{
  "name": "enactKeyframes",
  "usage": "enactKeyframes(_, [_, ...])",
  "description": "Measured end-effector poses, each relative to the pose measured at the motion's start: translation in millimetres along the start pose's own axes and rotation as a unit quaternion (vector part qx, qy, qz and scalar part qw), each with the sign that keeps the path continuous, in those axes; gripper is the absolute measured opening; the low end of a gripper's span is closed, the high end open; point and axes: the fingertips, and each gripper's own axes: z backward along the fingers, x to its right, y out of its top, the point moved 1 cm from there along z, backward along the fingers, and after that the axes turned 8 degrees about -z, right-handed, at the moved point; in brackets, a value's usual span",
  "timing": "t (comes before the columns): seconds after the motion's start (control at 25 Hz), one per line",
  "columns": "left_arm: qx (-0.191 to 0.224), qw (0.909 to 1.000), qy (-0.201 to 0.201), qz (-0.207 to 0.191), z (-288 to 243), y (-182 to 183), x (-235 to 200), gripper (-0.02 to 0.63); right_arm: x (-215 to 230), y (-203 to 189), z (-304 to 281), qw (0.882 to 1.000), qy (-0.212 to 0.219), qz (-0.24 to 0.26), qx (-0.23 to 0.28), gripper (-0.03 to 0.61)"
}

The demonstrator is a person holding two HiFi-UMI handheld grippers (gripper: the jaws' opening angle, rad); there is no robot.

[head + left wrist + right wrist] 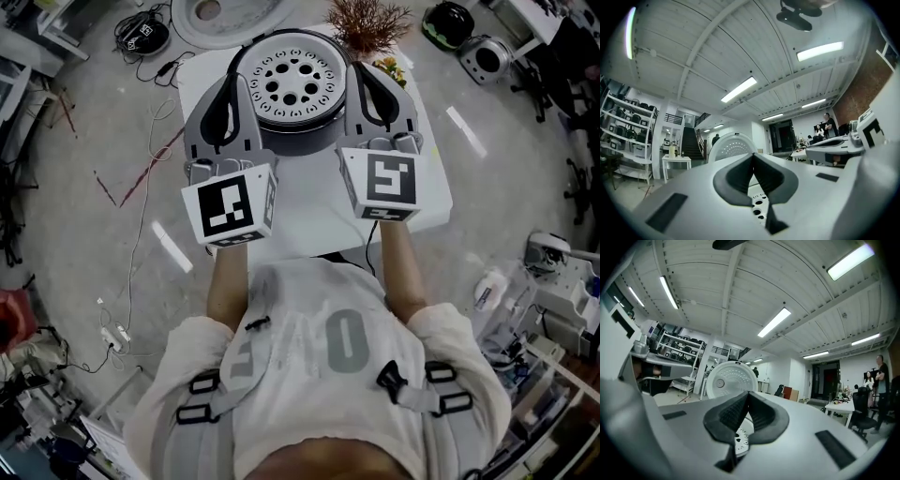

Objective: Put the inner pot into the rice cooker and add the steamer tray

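The round white steamer tray [292,82] with several holes lies in the top of the rice cooker [281,122] on the white table [309,220]. The cooker's white lid [230,14] stands open behind it. The inner pot is hidden under the tray. My left gripper [228,101] hovers at the tray's left side and my right gripper [373,94] at its right, both above the cooker. In the left gripper view the pads [740,176] meet with nothing between them; the tray [758,206] shows below. The right gripper [746,416] is likewise shut and empty, with the lid [731,378] ahead.
A dried brown plant [370,23] stands at the table's far edge. Cables and a black device [142,36] lie on the floor to the left. Shelving [623,136], a small white table [677,161] and standing people [880,371] are far off in the room.
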Motion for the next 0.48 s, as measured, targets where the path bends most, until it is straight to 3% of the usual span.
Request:
enactKeyframes(0.28, [-0.067,0.9974,-0.028,0.003,16,-56,24,0.02,-1,-64,22,0.998,0.001,-0.026,-0.056,0.009])
enactKeyframes(0.48, [-0.086,0.9957,-0.033,0.01,18,-72,33,0.02,-5,-86,28,0.996,0.012,-0.023,-0.088,0.009])
